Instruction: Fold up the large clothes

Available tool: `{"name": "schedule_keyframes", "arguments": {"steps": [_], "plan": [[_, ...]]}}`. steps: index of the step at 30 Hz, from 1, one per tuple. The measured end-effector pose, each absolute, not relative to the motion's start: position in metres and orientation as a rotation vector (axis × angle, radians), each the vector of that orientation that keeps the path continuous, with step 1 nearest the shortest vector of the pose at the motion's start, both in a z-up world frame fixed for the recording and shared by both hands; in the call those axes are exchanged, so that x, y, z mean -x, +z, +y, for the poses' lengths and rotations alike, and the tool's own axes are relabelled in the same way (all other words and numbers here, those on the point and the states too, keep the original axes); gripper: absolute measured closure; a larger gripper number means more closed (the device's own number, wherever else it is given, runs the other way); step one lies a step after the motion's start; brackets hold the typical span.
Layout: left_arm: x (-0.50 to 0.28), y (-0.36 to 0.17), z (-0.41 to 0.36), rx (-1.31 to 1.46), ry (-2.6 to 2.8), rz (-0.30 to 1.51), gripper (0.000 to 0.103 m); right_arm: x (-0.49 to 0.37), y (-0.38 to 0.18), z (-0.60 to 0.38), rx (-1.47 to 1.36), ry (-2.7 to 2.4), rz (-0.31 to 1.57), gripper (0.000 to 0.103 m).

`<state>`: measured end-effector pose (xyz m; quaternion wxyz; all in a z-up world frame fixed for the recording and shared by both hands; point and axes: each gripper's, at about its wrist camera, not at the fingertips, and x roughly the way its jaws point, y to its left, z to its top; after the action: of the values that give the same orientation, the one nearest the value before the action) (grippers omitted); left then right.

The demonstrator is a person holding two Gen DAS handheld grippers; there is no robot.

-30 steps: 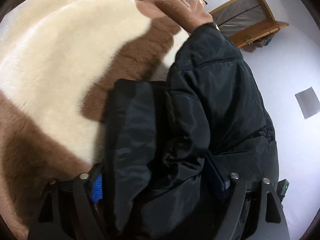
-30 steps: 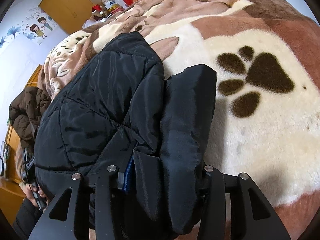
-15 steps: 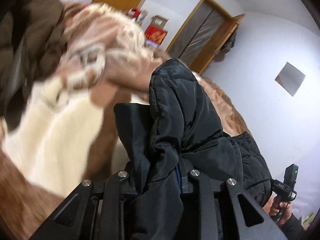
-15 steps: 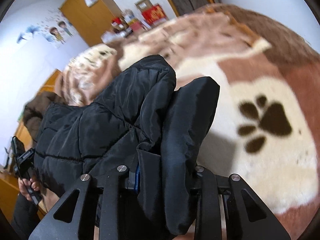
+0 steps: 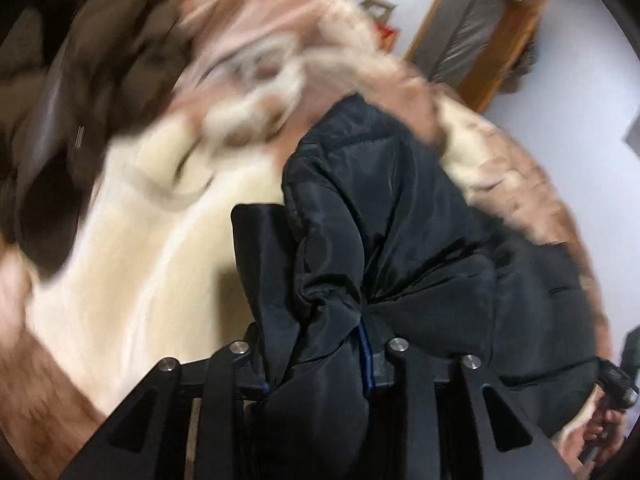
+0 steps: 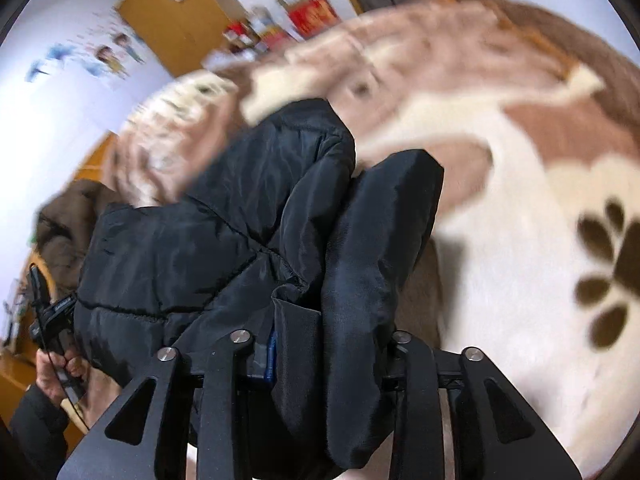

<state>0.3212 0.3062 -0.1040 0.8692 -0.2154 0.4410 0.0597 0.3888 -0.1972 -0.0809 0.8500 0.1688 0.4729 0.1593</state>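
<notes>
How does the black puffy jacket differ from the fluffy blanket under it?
The black jacket is dark, smooth and shiny with stitched quilting; the blanket is furry, cream and brown, with a dark paw print. The jacket is bunched into thick folds and pinched between both grippers' fingers, the left gripper and the right gripper; the blanket lies spread out, ungripped. The jacket is far smaller than the blanket. Both are soft fabric.
</notes>
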Motion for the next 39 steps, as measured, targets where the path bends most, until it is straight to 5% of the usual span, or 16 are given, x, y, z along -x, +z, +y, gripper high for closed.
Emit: {"name": "schedule_keyframes", "arguments": {"steps": [4, 6, 18, 22, 26, 39], "plan": [[-0.305, -0.118, 0.311, 0.471, 0.178, 0.887, 0.045, -0.387, -0.089, -0.217, -0.404, 0.330, 1.032, 0.039], [-0.303, -0.112, 0.319, 0.486, 0.199, 0.885, 0.044, -0.383, -0.079, -0.225, -0.406, 0.322, 1.029, 0.038], [-0.253, -0.046, 0.302, 0.431, 0.180, 0.756, 0.044, -0.327, 0.000, -0.204, -0.191, 0.296, 0.843, 0.038], [-0.258, -0.080, 0.279, 0.402, 0.160, 0.886, 0.044, -0.328, -0.028, -0.180, -0.113, 0.325, 0.948, 0.054], [-0.250, -0.078, 0.269, 0.377, 0.191, 0.887, 0.044, -0.331, -0.050, -0.177, -0.067, 0.284, 1.026, 0.054], [-0.140, 0.004, 0.172, 0.292, 0.149, 0.802, 0.035, -0.216, 0.034, -0.173, -0.038, 0.322, 0.853, 0.054]]}}
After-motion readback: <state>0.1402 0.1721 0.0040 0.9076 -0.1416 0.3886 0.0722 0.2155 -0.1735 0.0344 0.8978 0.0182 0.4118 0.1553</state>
